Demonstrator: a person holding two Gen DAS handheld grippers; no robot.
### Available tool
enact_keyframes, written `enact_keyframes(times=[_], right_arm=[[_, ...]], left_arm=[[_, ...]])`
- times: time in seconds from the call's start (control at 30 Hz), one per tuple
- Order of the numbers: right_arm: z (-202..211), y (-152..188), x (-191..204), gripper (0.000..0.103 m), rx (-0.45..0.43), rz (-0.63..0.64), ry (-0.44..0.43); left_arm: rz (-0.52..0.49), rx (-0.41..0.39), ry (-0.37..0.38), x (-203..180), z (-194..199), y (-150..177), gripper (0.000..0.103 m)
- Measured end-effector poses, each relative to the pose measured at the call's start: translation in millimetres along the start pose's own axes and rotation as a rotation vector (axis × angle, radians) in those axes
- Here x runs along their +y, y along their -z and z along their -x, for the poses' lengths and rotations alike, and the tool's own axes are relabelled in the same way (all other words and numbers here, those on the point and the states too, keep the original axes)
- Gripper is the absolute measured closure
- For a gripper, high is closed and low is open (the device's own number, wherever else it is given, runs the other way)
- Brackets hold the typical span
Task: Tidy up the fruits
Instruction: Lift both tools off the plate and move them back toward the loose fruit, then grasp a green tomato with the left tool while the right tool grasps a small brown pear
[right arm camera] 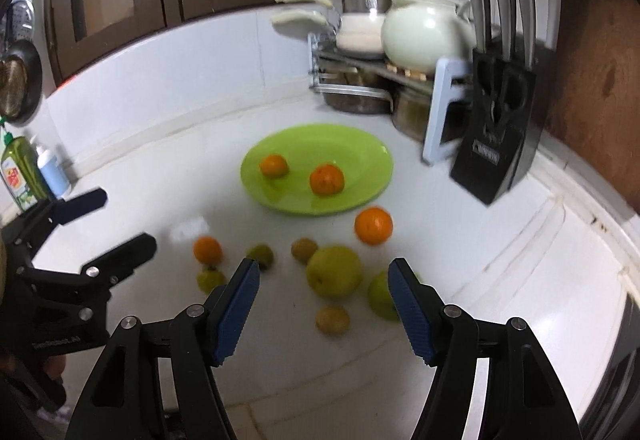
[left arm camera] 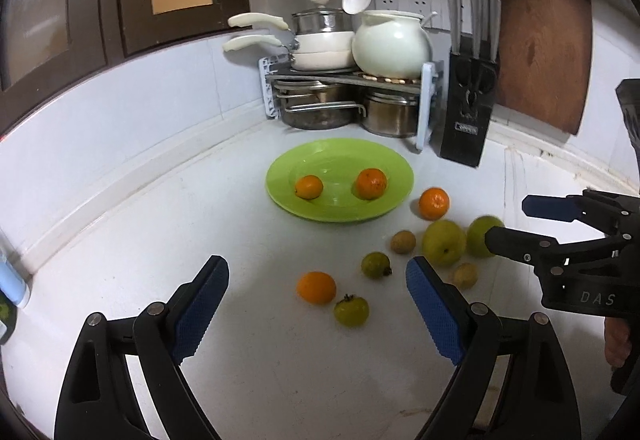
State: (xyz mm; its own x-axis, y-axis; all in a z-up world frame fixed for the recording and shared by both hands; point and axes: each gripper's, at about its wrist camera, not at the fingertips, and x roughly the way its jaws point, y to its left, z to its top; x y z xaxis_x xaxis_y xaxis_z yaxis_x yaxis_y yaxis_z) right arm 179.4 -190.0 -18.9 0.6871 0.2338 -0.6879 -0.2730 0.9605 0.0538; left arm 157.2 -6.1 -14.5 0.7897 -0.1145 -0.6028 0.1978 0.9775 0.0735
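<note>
A green plate on the white counter holds two oranges. In front of it lie loose fruits: an orange, another orange, two large green-yellow fruits, small green ones and small brownish ones. My left gripper is open and empty, above the near orange. My right gripper is open and empty, over the large green-yellow fruit.
A pot rack with pans and a white pot stands in the back corner. A black knife block and a wooden cutting board stand to its right. Bottles stand at the left wall.
</note>
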Motion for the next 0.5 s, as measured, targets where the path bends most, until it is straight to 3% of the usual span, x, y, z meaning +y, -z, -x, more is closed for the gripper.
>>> enact_keyframes(times=[0.27,0.5], right_arm=[[-18.9,23.8,-2.9,0.036,0.092,-0.02,-0.012],[-35.0,33.7,-3.2,0.036,0.134,-0.019,0.001]], left_arm=[[-0.057,0.056,0.026,-10.4,-17.4,20.0,0.014],[-0.041,0.147,0.079,-10.9,-46.3,27.8,0.024]])
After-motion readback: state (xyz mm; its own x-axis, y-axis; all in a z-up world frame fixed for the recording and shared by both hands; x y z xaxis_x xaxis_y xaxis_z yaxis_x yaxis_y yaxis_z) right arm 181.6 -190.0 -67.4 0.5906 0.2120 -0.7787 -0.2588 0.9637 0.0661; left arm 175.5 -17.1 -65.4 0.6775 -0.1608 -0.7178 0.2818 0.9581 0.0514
